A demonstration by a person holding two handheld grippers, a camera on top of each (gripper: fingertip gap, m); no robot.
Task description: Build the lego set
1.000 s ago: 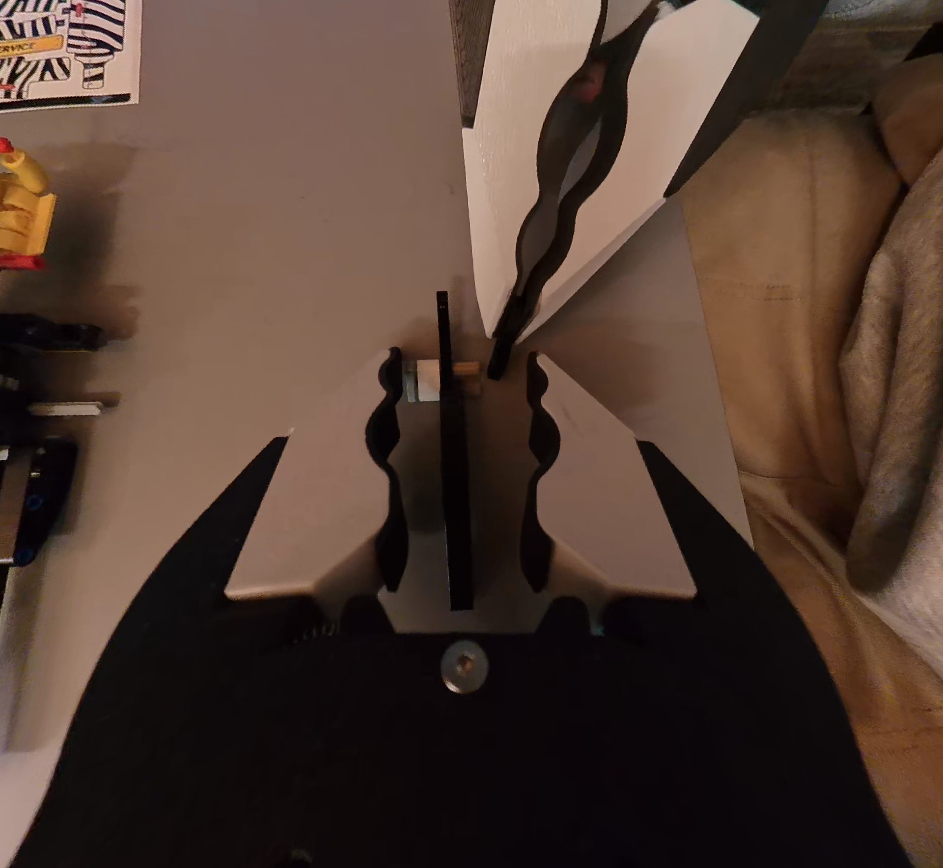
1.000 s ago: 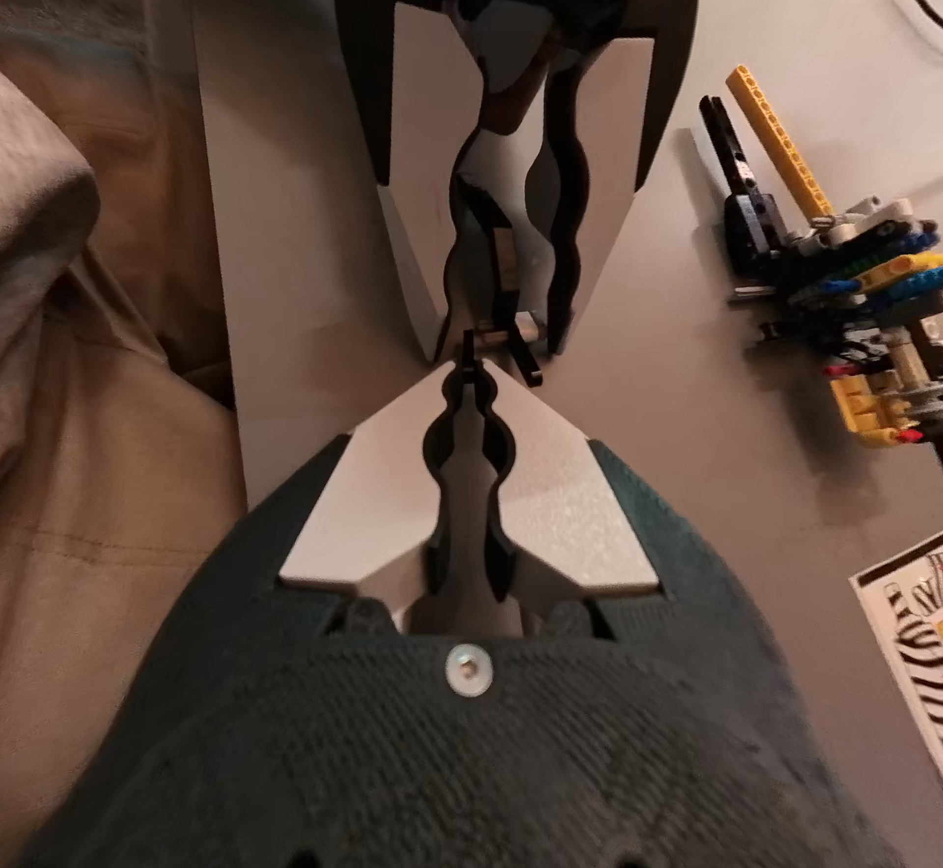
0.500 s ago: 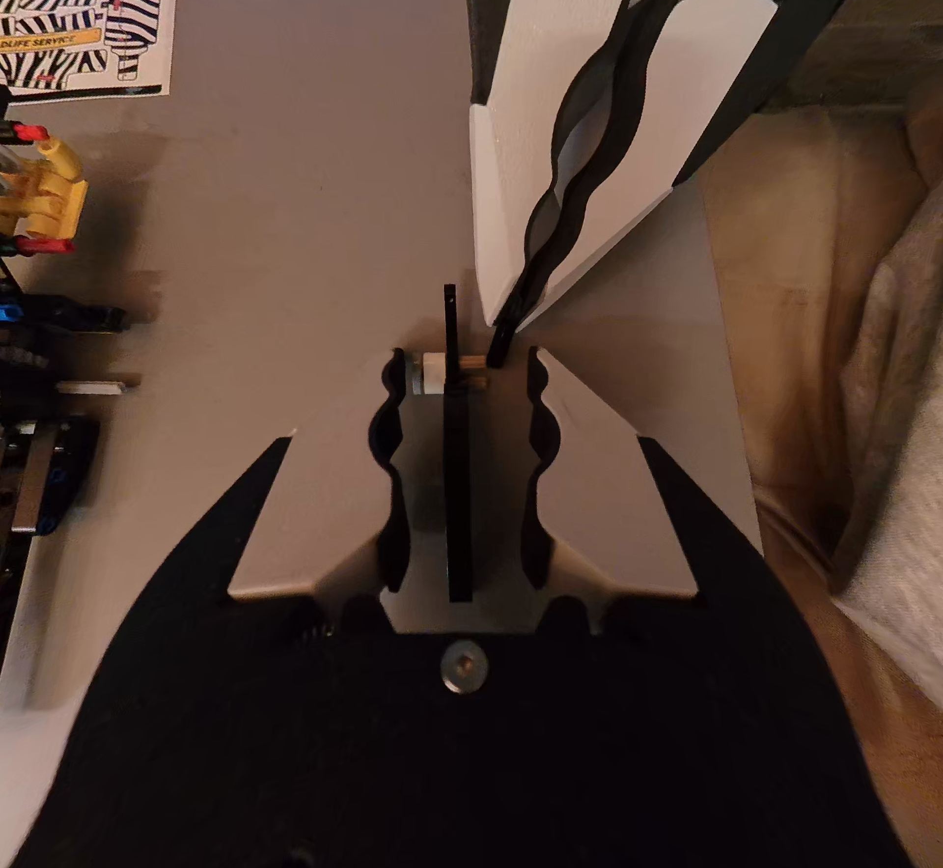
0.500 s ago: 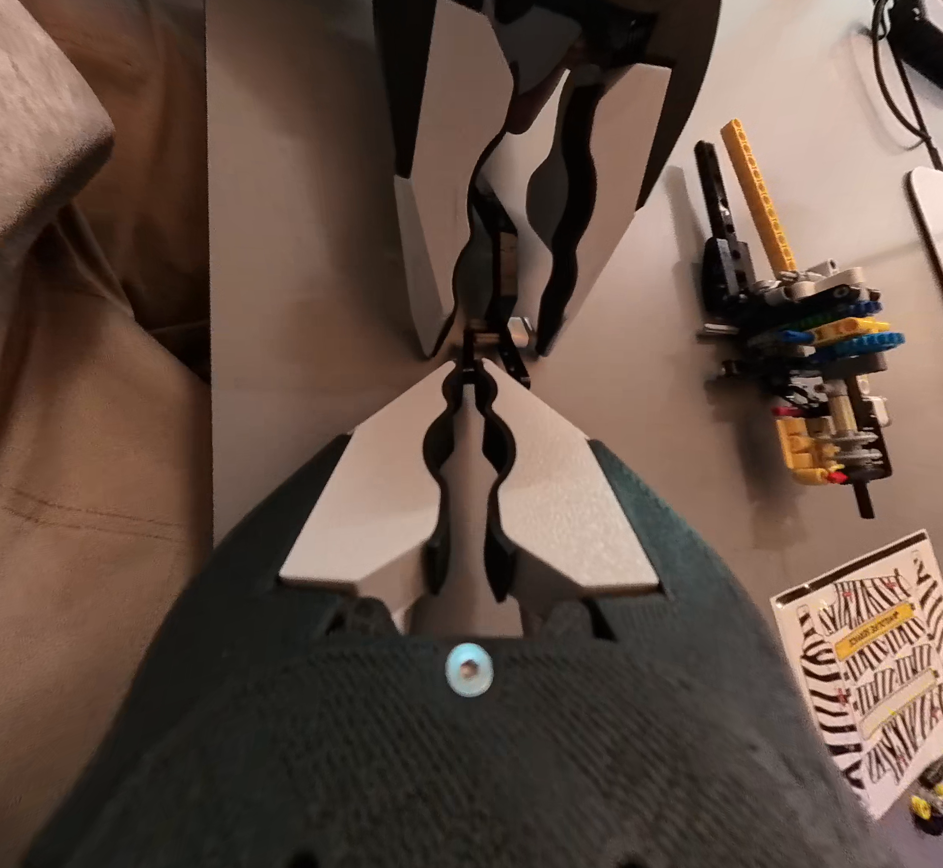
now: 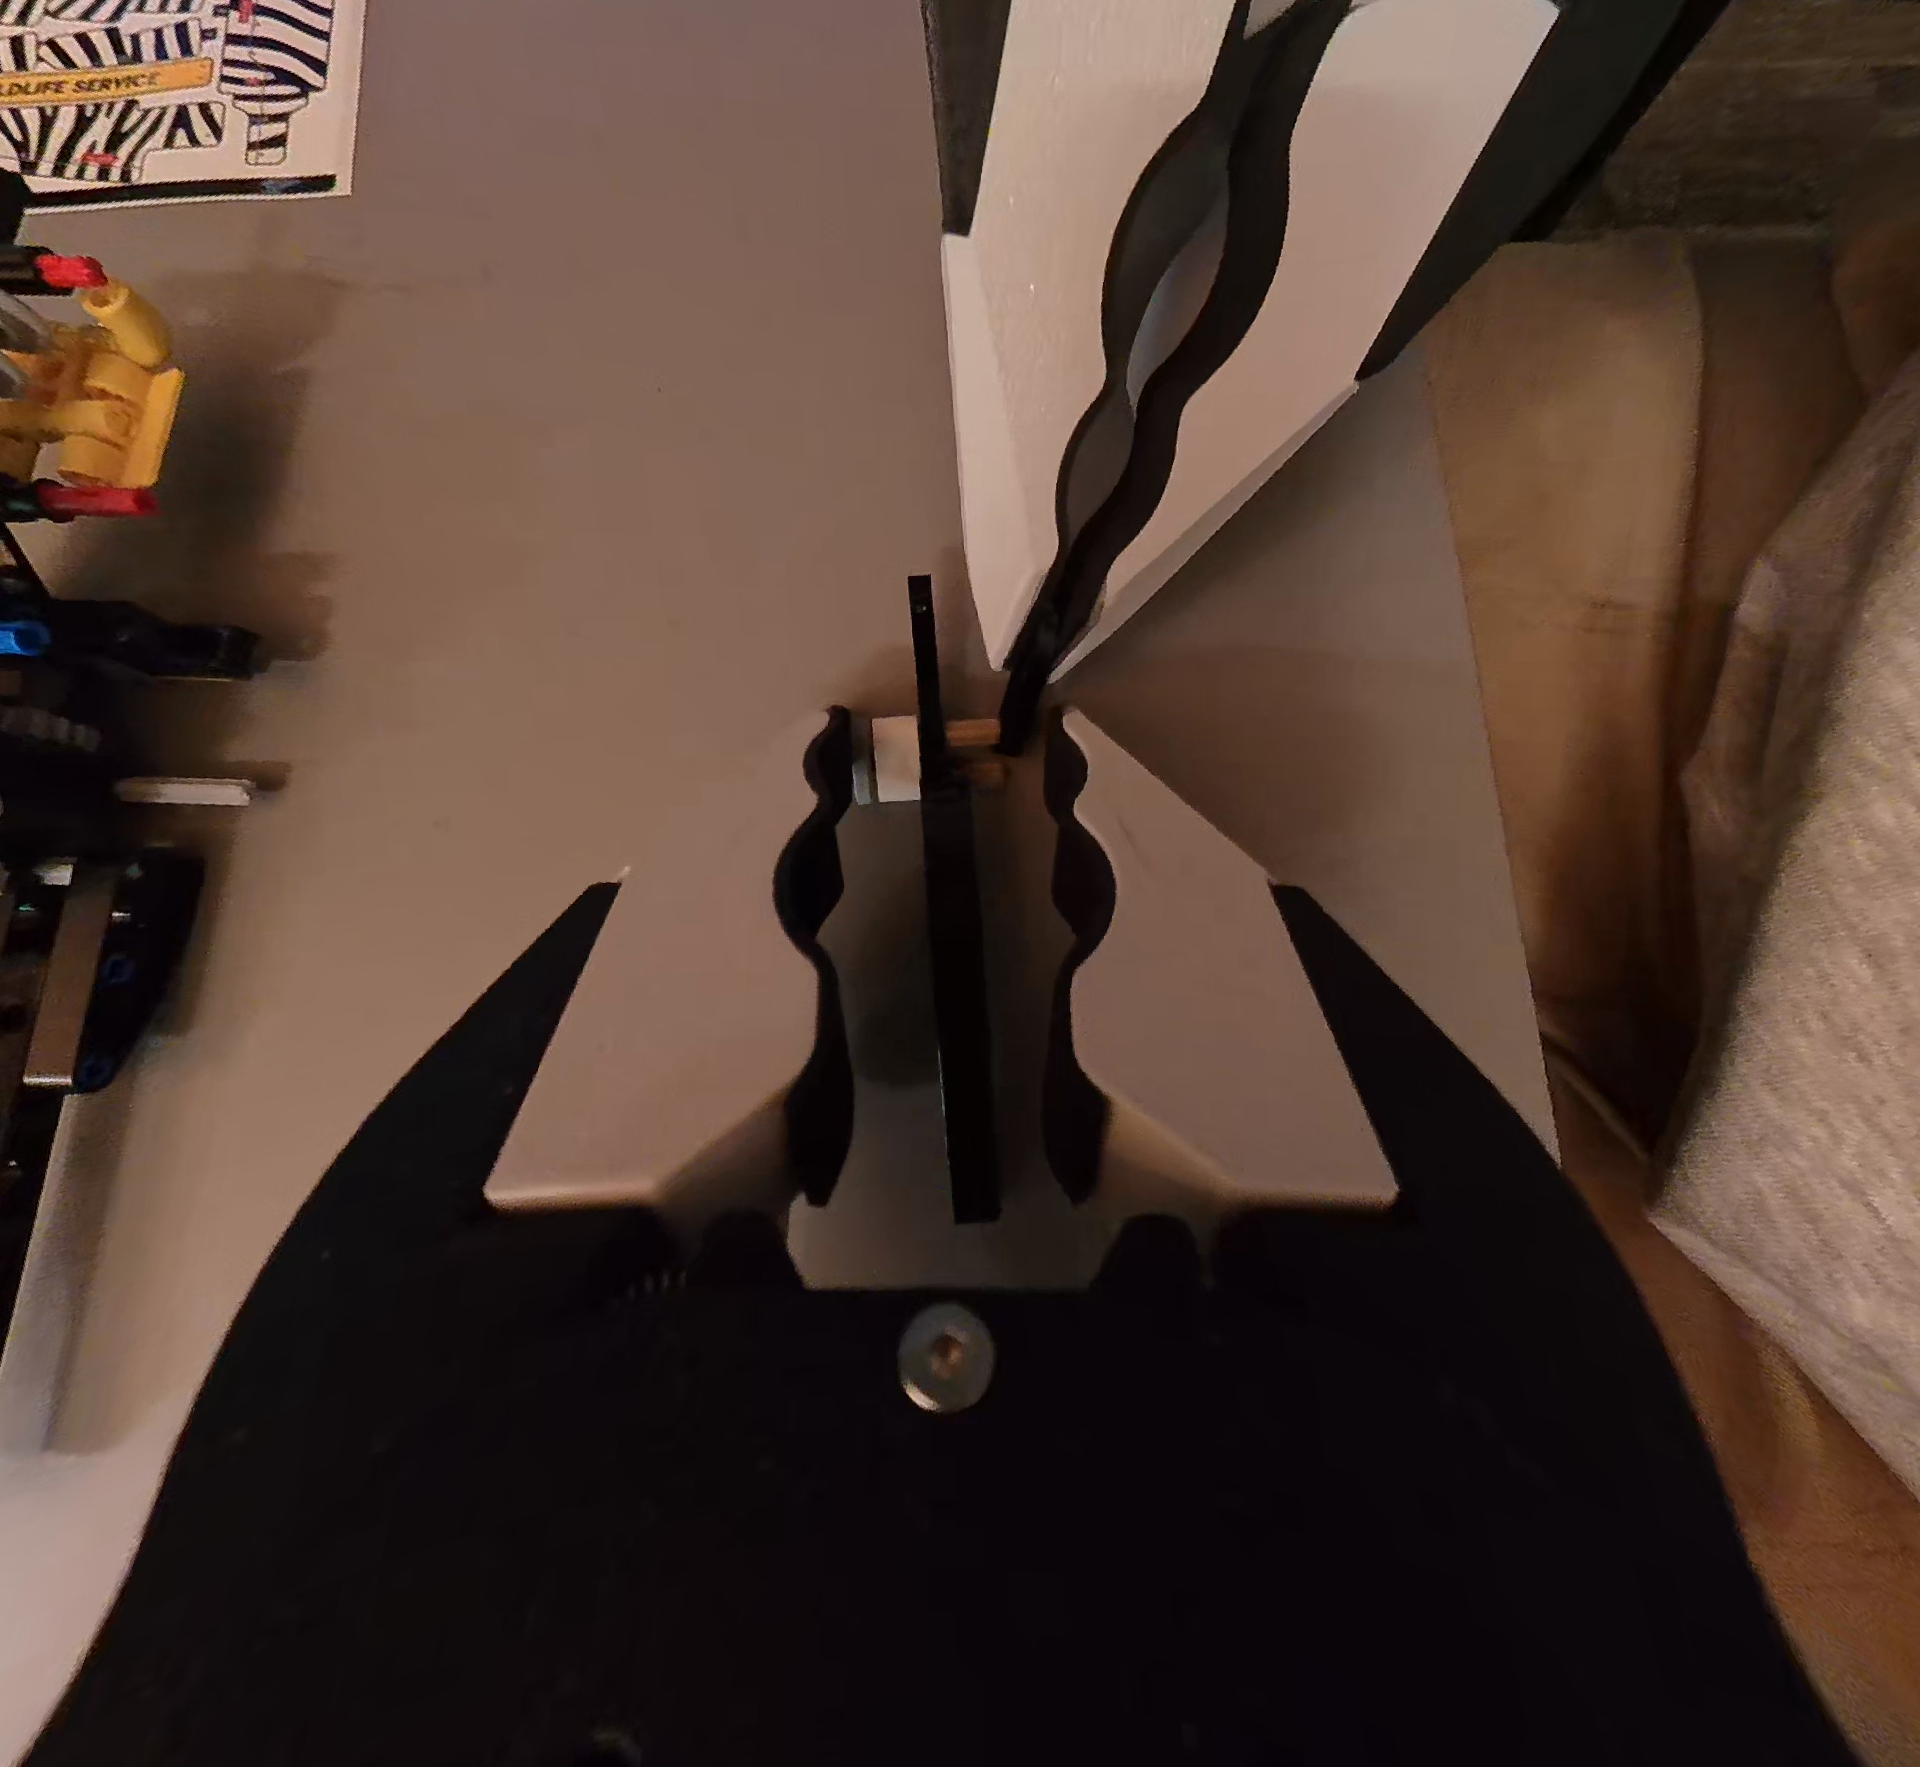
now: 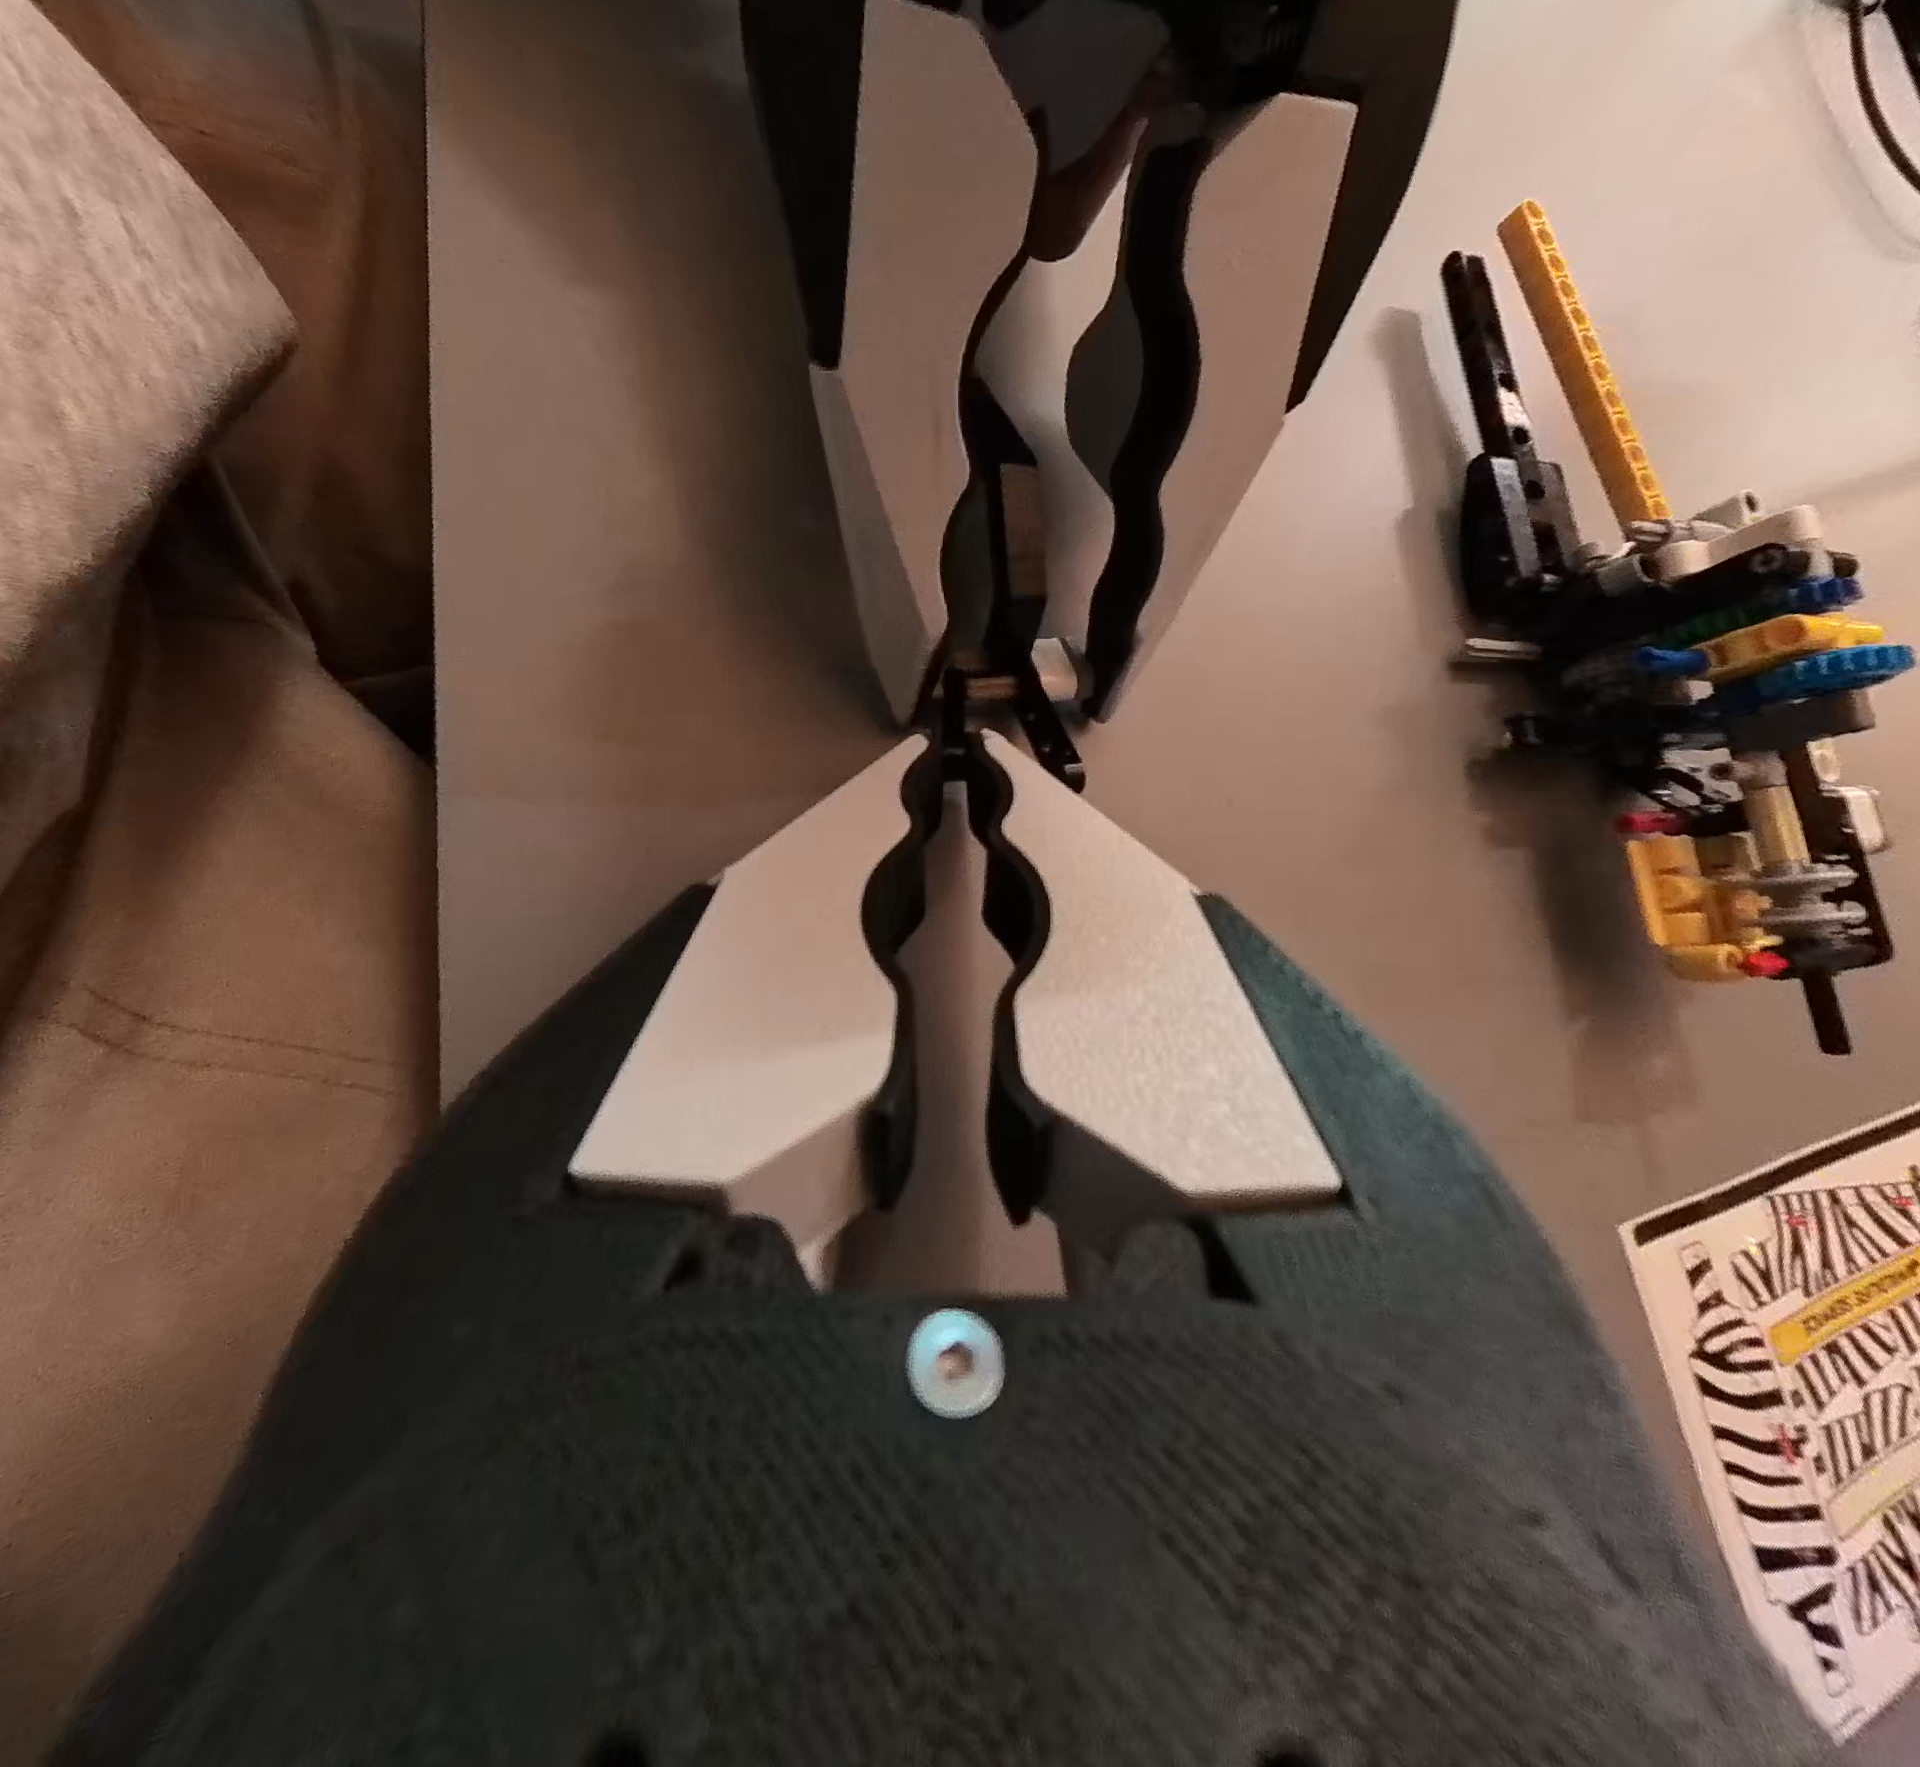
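Long thin black lego beam (image 5: 954,938) stands on edge between left gripper (image 5: 943,772) fingers, tan pin and white bush at its tip holding them apart. Right gripper (image 6: 954,761) pinches small black lego piece (image 6: 952,730) against that pin. Half-built multicoloured lego model (image 6: 1704,678) and zebra-striped sticker sheet (image 6: 1808,1405) lie on grey table (image 5: 623,429).

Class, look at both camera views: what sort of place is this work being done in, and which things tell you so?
Probably a home living room or den, not a lab: a plain grey tabletop stands against a tan upholstered sofa, with a half-built multicoloured toy brick model and zebra-striped sticker sheet lying out.
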